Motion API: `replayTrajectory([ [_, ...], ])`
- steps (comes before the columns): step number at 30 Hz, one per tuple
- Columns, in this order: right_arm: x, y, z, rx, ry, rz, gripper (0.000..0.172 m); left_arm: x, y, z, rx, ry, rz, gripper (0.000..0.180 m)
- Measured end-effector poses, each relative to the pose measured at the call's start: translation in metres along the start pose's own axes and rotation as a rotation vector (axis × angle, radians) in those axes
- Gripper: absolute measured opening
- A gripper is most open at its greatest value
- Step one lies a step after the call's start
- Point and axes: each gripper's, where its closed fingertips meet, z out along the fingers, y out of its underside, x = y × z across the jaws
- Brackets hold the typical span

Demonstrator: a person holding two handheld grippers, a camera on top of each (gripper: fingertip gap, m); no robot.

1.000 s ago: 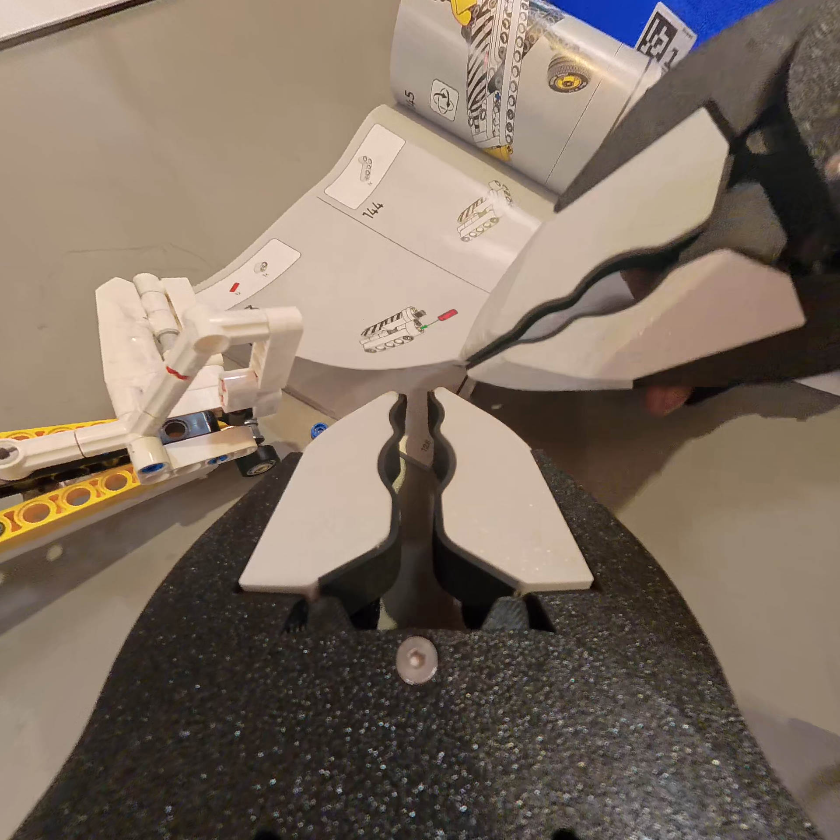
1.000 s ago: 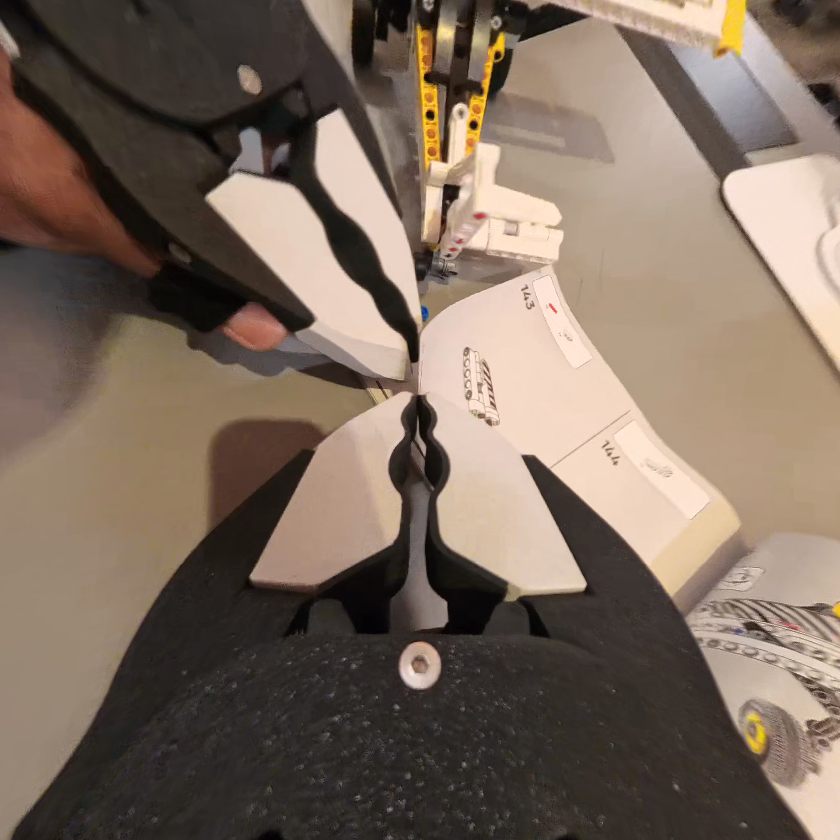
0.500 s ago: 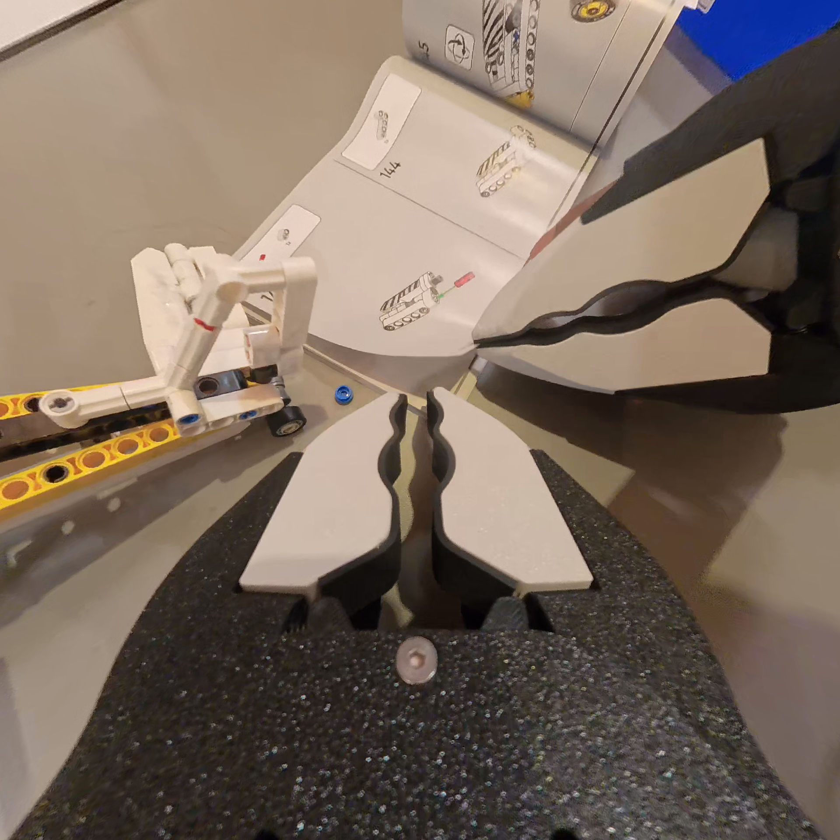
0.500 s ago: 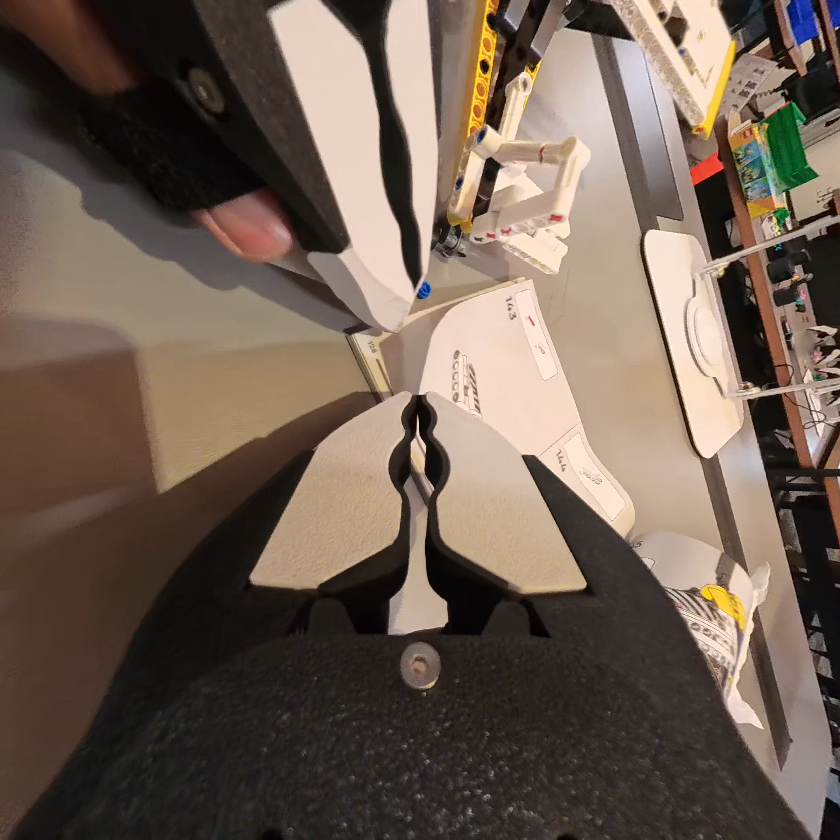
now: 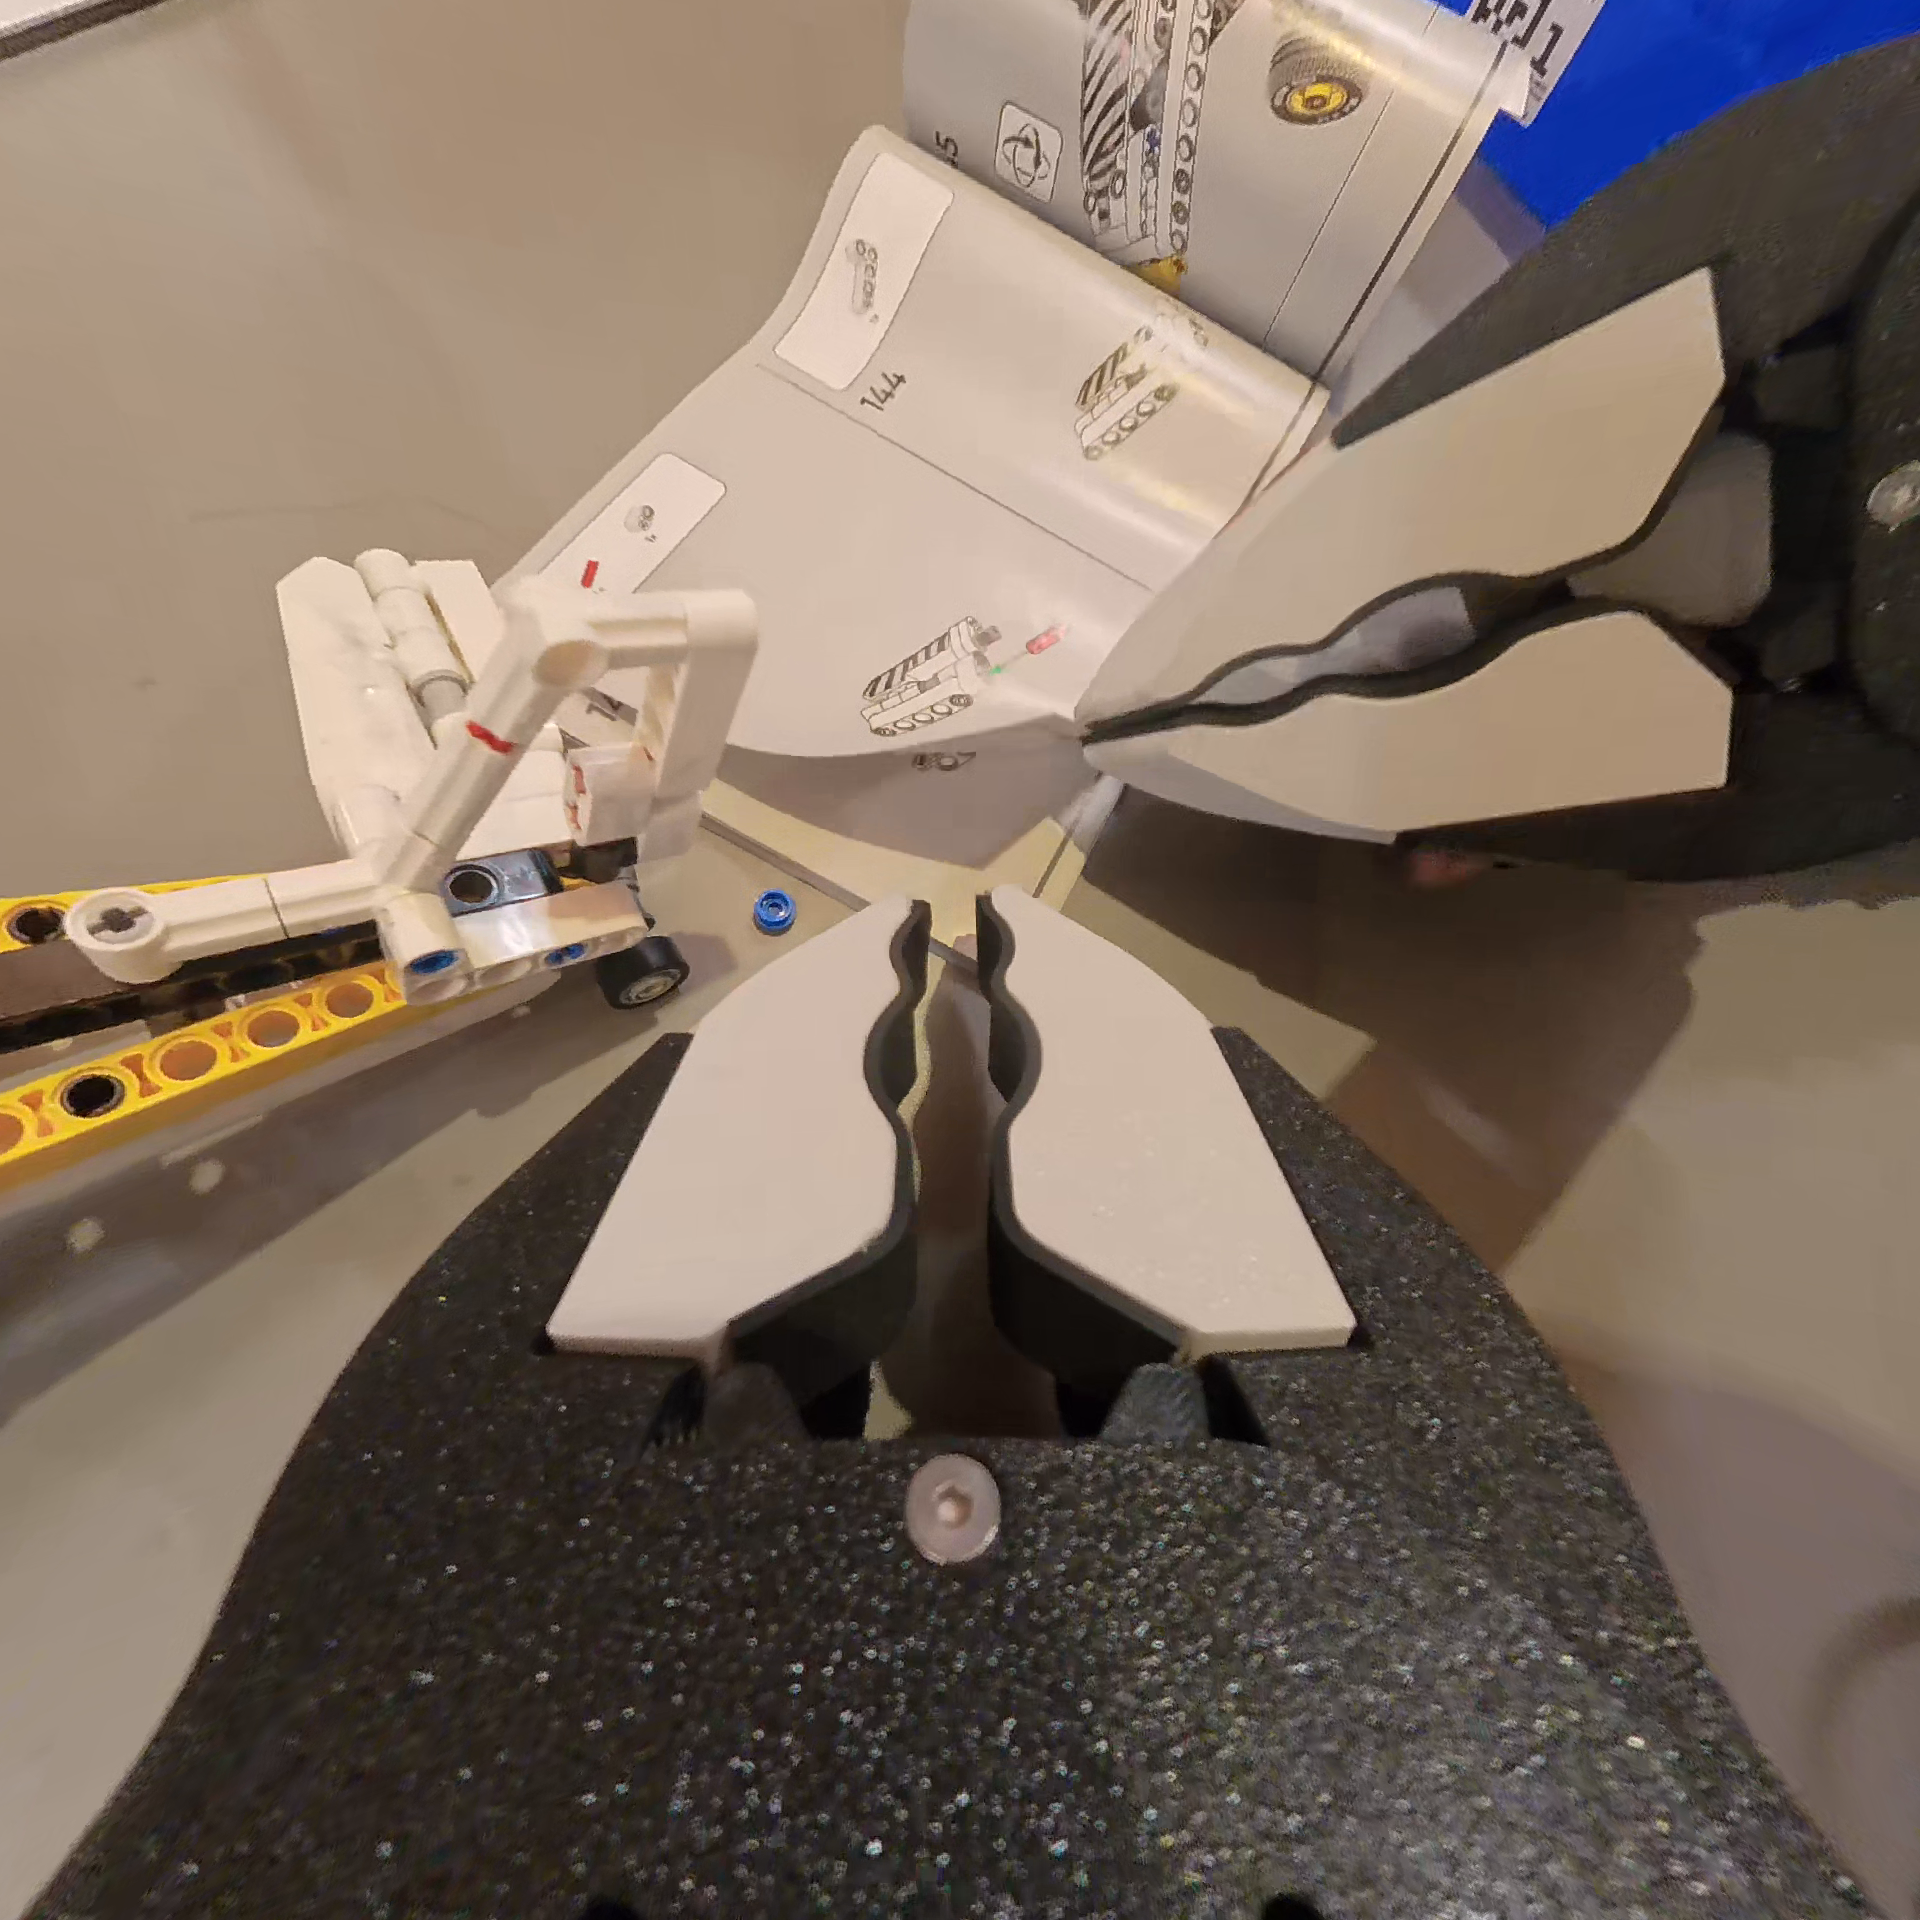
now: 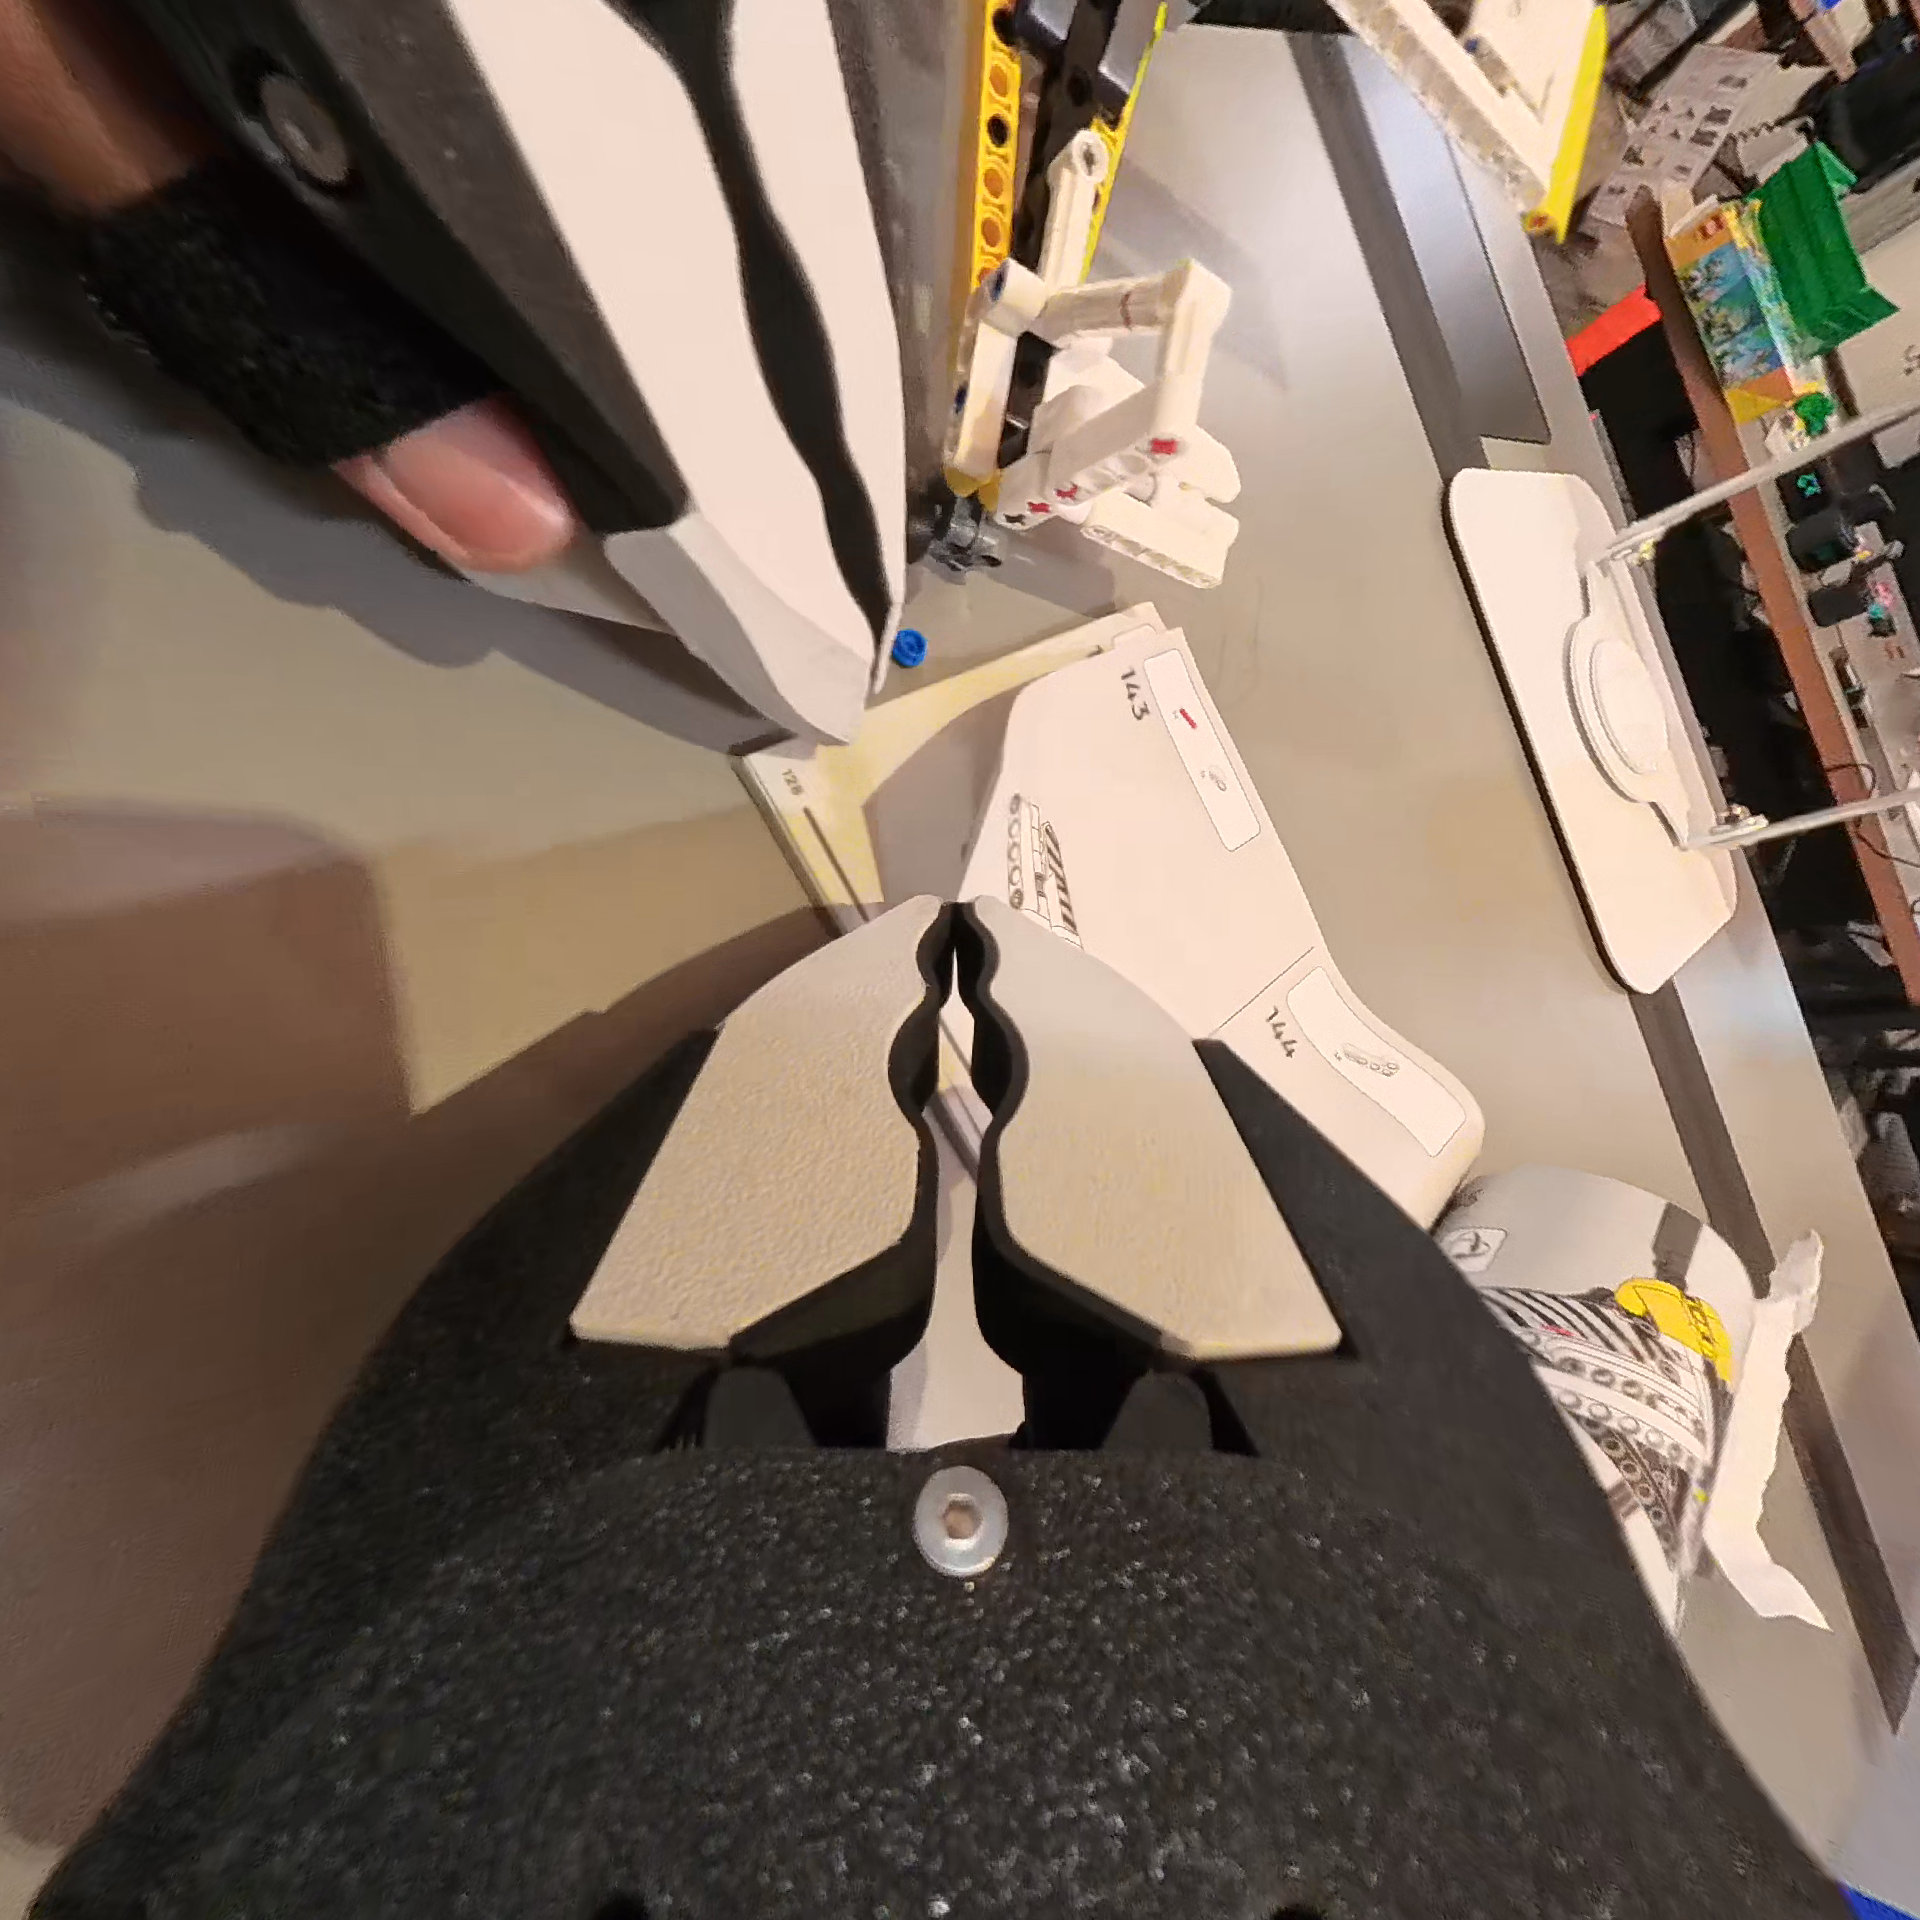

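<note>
An open instruction booklet (image 5: 935, 499) lies on the grey table. My right gripper (image 6: 954, 914) is shut on the corner of its top page (image 6: 1143, 883), which curls up off the booklet; the left wrist view shows its tips (image 5: 1086, 727) pinching that corner. My left gripper (image 5: 953, 914) stands slightly open just before the booklet's lower corner, with nothing between its fingers. It also shows in the right wrist view (image 6: 873, 665), held by a person's hand. A small blue round piece (image 5: 774, 911) lies on the table next to a white and yellow brick model (image 5: 468, 748).
A white flat base with a thin metal stand (image 6: 1558, 727) sits near the table's far edge. The booklet's other pages, one with a torn edge (image 6: 1621, 1351), curl at the right. A blue thing (image 5: 1538, 156) lies behind the booklet. Shelves with clutter stand beyond the table.
A second ago the page's corner stood between my left gripper's fingers; now that gap is bare and the left gripper has drawn back. My right gripper has stayed shut on the page and lifted it.
</note>
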Motion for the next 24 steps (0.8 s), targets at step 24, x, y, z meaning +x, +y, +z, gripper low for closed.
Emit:
replayTrajectory([
  [24,0.096,0.029,-0.046,-0.065,0.284,0.206,0.000,0.001,-0.003,-0.003,0.029,0.028,-0.019,0.009],
])
